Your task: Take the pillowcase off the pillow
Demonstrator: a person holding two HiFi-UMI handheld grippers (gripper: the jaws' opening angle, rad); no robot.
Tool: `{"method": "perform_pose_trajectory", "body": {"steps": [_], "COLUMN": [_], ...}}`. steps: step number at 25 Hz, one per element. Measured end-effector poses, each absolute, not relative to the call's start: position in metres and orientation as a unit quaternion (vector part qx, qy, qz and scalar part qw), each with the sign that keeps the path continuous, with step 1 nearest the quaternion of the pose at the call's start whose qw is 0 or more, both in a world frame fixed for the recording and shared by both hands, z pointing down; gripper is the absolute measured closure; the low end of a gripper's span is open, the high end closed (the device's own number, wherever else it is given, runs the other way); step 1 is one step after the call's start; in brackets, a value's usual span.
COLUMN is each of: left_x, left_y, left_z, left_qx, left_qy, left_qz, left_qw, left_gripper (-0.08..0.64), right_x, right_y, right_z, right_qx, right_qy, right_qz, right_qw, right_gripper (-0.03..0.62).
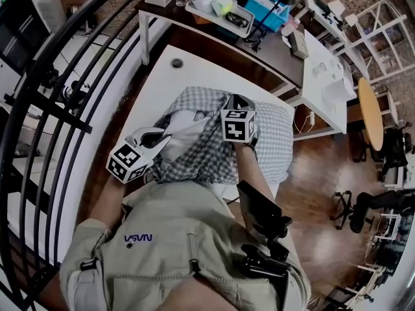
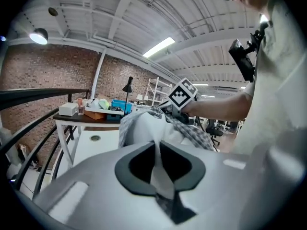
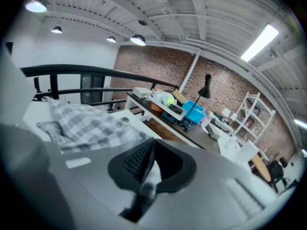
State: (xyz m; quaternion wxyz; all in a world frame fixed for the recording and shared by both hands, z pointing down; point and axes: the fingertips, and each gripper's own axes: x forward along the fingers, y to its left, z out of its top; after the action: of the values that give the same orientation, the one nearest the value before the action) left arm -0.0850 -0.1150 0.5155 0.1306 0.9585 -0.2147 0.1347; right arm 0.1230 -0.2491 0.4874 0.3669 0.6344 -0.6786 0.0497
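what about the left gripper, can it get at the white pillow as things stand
Yes, apparently: the left gripper is shut on a fold of the white pillow, which sticks out bare from the checked pillowcase.

Grey-and-white checked pillowcase [image 1: 272, 141], white pillow [image 1: 188, 133], white table [image 1: 162, 86], blue bin [image 1: 266, 8]

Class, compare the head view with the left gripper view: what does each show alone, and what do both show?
Head view only: the left hand-held gripper's marker cube. Left gripper view only: the left hand-held gripper's jaws shut on the white pillow cloth, and a ceiling lamp. Both: the checked pillowcase, the right hand-held gripper, the blue bin.
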Motion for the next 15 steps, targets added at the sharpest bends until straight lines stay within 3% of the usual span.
{"method": "perform_pose_trajectory", "body": {"steps": [6,10,15], "left_x": [-0.089,-0.083,-0.07], "left_y": [-0.108,-0.124,-0.161], "left_z": [0.541,0.514,0.472], "left_qx": [0.95,0.948,0.942], "left_qy": [-0.212,-0.245,-0.302], "left_qz": [0.134,0.121,0.065], "left_qw": [0.186,0.162,0.133], "left_gripper": [0.52,0.439,0.457], "right_x": [0.163,0.15,0.136], "right_y": [-0.215,-0.209,-0.204], "right_z": [0.543,0.543,0.544], "right_qx": [0.635,0.615,0.599], "right_qy": [-0.657,-0.676,-0.693], "right_qz": [0.108,0.087,0.08], "right_qw": [0.391,0.397,0.393], "right_gripper": [0.583,0.583,0.583]}}
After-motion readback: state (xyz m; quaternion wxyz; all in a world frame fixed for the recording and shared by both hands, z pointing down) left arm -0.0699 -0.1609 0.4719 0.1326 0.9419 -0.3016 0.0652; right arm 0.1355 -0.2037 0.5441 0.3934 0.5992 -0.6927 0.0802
